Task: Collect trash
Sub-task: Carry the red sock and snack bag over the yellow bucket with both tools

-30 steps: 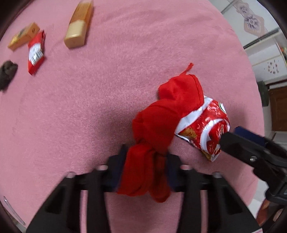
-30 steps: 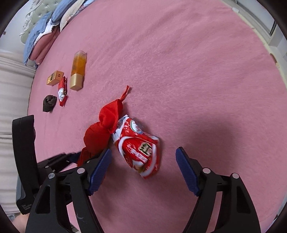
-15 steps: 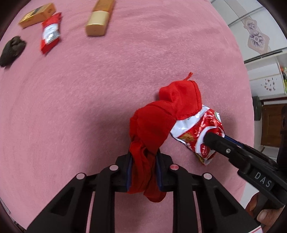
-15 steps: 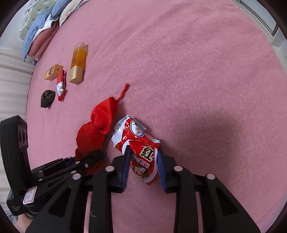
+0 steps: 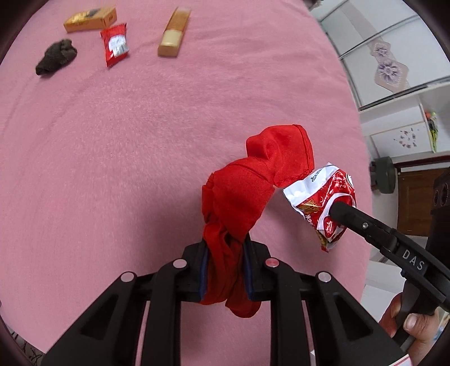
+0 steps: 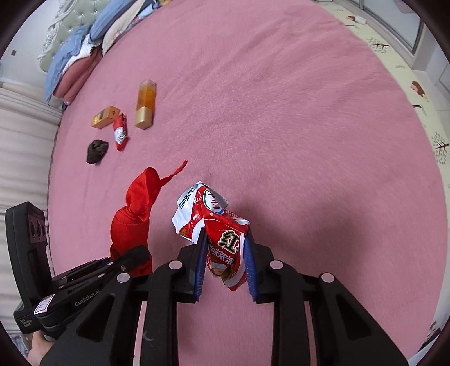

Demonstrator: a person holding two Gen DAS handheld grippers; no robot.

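- the left claw (image 5: 225,270) is pinched on a red cloth bag (image 5: 247,197), its blue-padded fingers (image 5: 204,270) squeezing the bunched lower end while the rest of the bag stands up above the pink bed (image 5: 126,140).
- the right claw (image 6: 225,261) is clamped on a crumpled red and white snack wrapper (image 6: 216,225), which is lifted off the bed.
- in the left wrist view the wrapper's white edge sits just beside the bag's hemmed opening; whether they touch cannot be told.
- well apart, toward the far side of the bed, lie 4 small things: a gold and orange box (image 5: 90,19), a small red packet (image 5: 115,43), a tall amber bottle with a gold cap (image 5: 174,35) and a dark crumpled lump (image 5: 56,56).
- folded bedding (image 6: 81,53) is piled by a padded headboard.
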